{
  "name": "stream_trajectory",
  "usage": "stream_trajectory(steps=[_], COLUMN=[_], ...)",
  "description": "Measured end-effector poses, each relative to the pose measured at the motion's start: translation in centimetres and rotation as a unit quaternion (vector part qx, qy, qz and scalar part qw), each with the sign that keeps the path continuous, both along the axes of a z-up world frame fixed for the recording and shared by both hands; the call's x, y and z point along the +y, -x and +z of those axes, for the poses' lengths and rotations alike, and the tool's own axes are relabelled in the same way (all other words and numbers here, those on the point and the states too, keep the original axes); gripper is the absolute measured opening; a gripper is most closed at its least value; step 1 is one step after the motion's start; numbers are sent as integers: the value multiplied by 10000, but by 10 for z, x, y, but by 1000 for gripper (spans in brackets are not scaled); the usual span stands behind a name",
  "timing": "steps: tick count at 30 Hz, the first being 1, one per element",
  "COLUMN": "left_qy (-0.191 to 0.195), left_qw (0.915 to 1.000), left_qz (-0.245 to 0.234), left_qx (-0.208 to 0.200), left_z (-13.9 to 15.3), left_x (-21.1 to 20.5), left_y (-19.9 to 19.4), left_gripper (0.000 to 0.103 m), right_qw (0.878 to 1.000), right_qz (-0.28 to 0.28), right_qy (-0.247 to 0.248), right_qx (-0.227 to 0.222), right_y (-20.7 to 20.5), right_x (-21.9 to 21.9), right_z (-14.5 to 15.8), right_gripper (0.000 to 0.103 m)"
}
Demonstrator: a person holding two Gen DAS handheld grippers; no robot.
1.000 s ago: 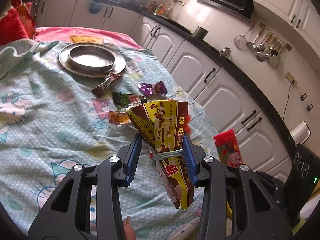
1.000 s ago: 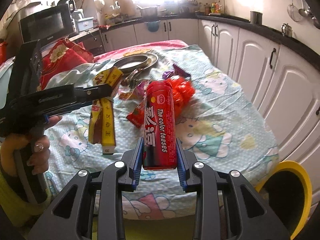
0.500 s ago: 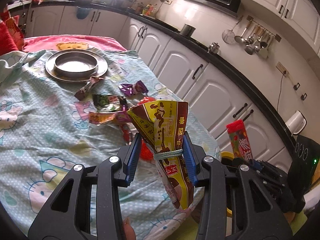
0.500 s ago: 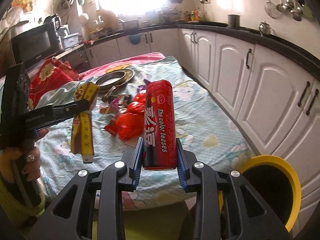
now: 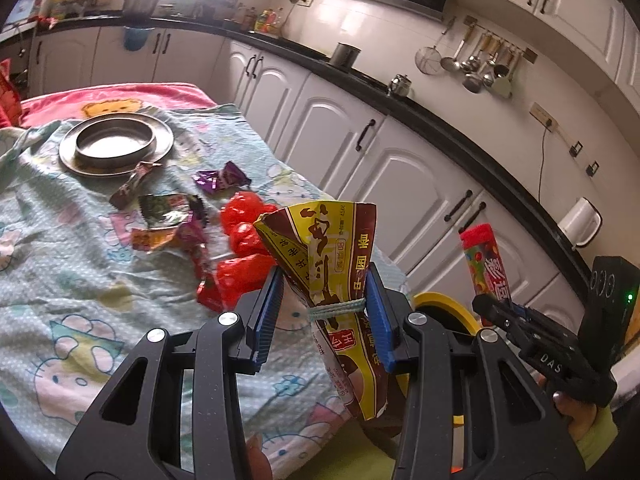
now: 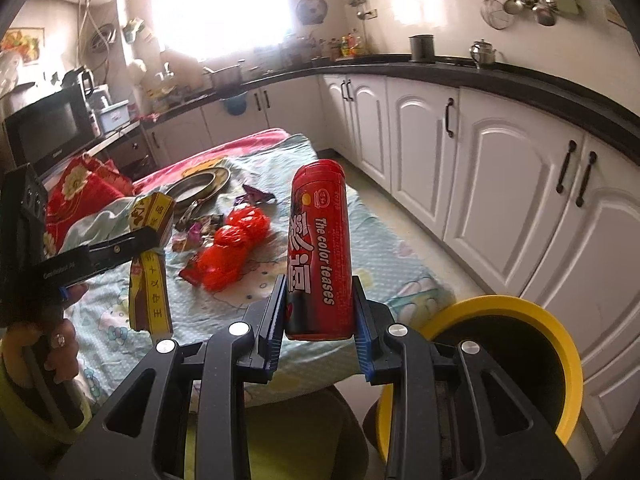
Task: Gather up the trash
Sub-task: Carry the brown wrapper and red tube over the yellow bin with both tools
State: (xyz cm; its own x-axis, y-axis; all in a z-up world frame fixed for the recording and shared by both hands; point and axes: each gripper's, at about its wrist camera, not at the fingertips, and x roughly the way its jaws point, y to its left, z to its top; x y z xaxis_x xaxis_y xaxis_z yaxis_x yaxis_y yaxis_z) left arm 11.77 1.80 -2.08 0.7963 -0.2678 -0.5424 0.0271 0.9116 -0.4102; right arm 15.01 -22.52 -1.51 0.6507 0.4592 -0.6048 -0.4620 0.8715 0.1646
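Over the near edge of the bed (image 5: 60, 280) I carry two pieces of trash at once. My left gripper (image 5: 324, 308) is clamped on a tied snack bag (image 5: 332, 264), pinching it at the band so its tail hangs below the jaws. My right gripper (image 6: 318, 312) is closed on a red tube (image 6: 320, 248) held upright by its lower end.

I judge this as the carry step: both loads are lifted and headed for the yellow bin (image 6: 560, 328), which stands on the floor just off the bed's near right corner, its mouth open and unobstructed. The next move calls for bringing each gripper over that mouth and letting go one at a time, since the two grippers sit close together and could knock each other.

More trash waits on the bed: red plastic (image 5: 244, 240), several wrappers (image 5: 168, 208) and a purple one (image 5: 220, 178), with a metal plate (image 5: 68, 148) far behind them. To the right the white cabinets (image 6: 500, 184) leave a strip of open floor. The bin rim and the bed edge are the two things to clear.
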Motion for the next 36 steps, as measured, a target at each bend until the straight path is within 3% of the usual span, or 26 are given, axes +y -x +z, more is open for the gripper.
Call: stream_trajectory(steps=[36], left_qy=[-601], left_qw=[9915], left_qz=[-1151], left_qx=[-26], left_z=[-4], left_x=[-109], left_y=[-17], left_gripper=[33], right_qw=[9949], right_qz=[-994], right_qy=[-134], right_qx=[79], right_y=[12], right_x=[-90], right_z=[-16], right_gripper=[29])
